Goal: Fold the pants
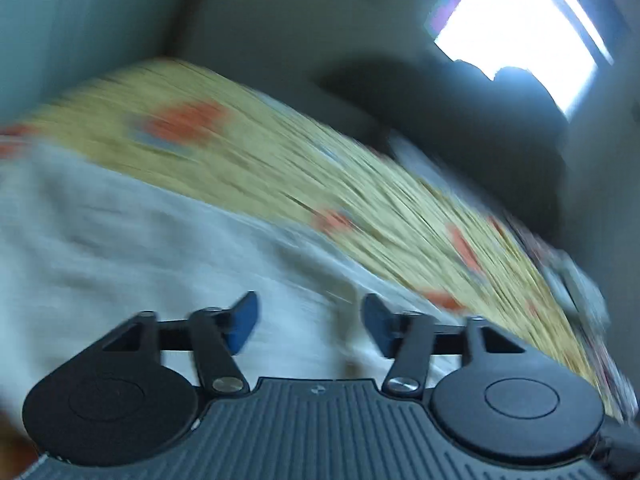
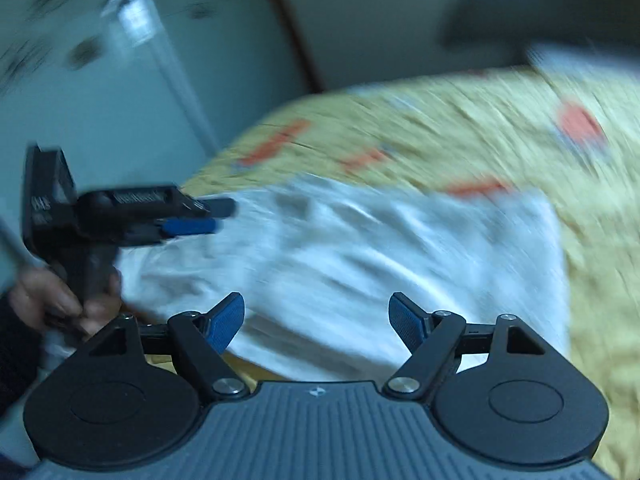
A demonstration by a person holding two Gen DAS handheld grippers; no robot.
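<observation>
The white pants point(image 2: 360, 256) lie spread on a yellow patterned bedspread point(image 2: 460, 128); both views are motion-blurred. My right gripper point(image 2: 316, 320) is open and empty, above the near edge of the pants. My left gripper point(image 1: 310, 320) is open and empty over the white pants point(image 1: 140, 240). In the right wrist view the left gripper point(image 2: 212, 216) shows from the side at the pants' left edge, held in a hand point(image 2: 60, 300).
The bedspread point(image 1: 300, 168) has orange and blue marks. A pale wall or wardrobe point(image 2: 100, 100) stands left of the bed. A bright window point(image 1: 520, 32) and a dark shape point(image 1: 480, 128) lie beyond the bed.
</observation>
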